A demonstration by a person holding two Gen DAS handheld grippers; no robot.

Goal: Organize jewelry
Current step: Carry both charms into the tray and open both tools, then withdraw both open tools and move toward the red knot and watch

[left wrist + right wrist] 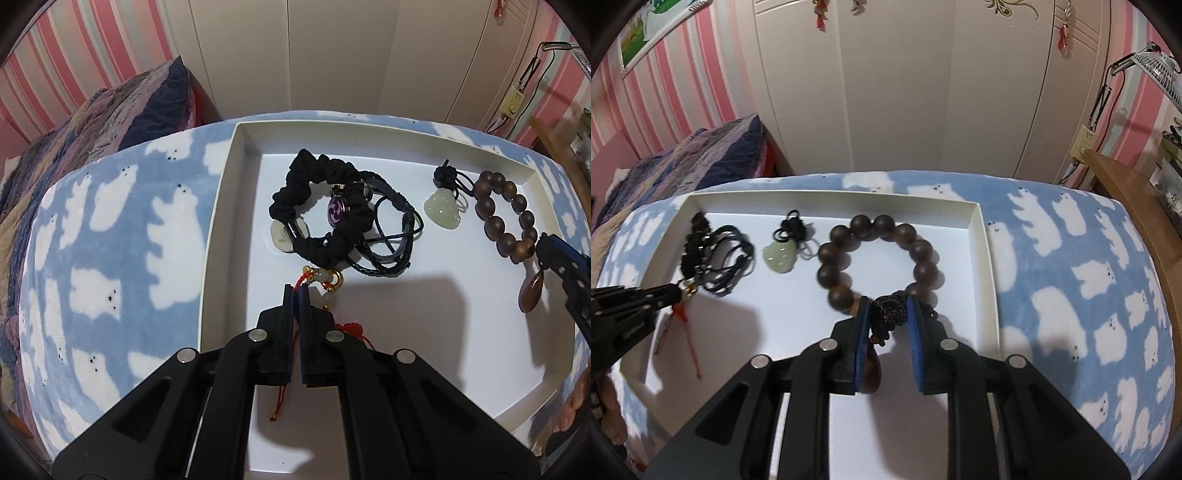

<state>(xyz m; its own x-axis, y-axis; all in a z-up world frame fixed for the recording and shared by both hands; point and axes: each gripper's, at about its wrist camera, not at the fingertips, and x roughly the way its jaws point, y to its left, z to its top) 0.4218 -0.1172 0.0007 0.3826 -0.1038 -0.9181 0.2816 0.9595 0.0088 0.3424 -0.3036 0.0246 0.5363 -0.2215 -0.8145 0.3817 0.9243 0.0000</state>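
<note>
A white tray (229, 192) lies on a blue cloud blanket. My left gripper (296, 291) is shut on the red cord of a jade-and-gold charm (325, 282), just in front of a black scrunchie (314, 206) tangled with black cords and a purple pendant (338, 213). A pale jade pendant (441, 210) lies to the right. My right gripper (886, 308) is partly open around the black knotted cord (890, 314) of the wooden bead bracelet (875, 254); its brown drop pendant (873, 373) lies between the fingers.
The tray (990, 258) sits on a bed with a blue cloud blanket (1071, 277). A quilted cover (92, 118) lies at the left. A white wardrobe stands behind. A wooden desk (1126, 192) stands at the right.
</note>
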